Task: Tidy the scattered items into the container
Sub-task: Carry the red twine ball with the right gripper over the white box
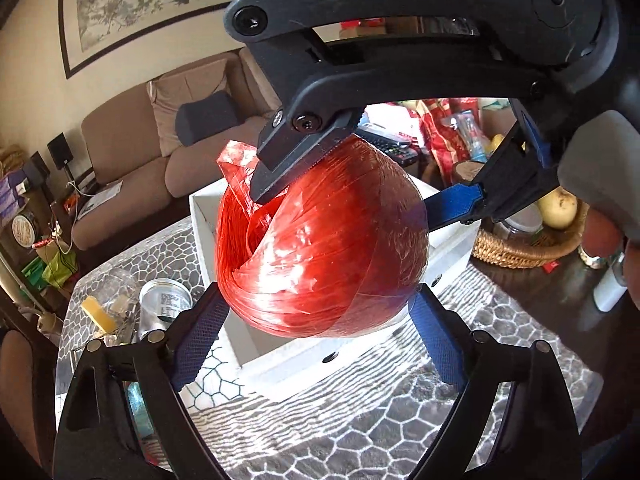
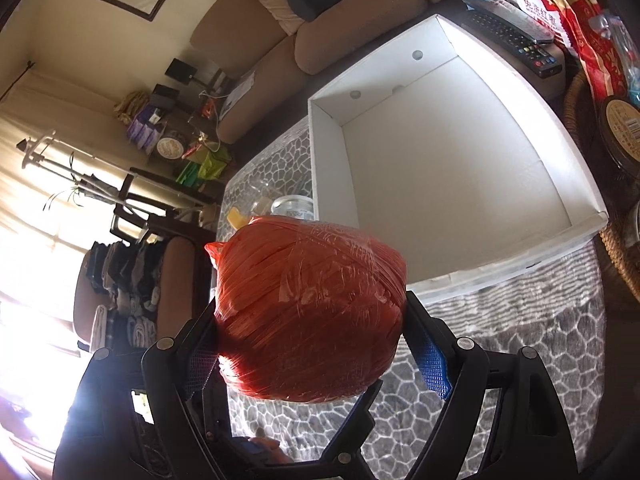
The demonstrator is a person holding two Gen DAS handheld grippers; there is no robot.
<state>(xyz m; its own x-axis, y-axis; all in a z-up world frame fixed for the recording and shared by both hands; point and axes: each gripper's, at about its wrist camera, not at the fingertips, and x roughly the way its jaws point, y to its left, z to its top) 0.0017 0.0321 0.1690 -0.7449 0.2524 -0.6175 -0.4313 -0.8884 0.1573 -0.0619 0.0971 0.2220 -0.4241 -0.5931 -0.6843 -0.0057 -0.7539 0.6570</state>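
Observation:
A big red ball of plastic twine (image 1: 320, 240) wrapped in film is held in the air between both grippers. My left gripper (image 1: 316, 312) is shut on its lower sides. My right gripper (image 2: 312, 344) is shut on it too; in the left wrist view the right gripper (image 1: 360, 184) reaches in from above, one finger (image 1: 288, 160) on the ball's top, the other at its right side. The open white box (image 2: 460, 152) sits on the table just beyond the ball, with nothing seen inside.
A glass jar (image 1: 160, 304) and a yellow item (image 1: 98, 314) lie left of the box on a grey patterned cloth (image 1: 400, 420). A wicker basket (image 1: 528, 240) with fruit, remotes (image 2: 512, 36) and snack bags (image 2: 560, 12) are at the right. A sofa (image 1: 160, 152) stands behind.

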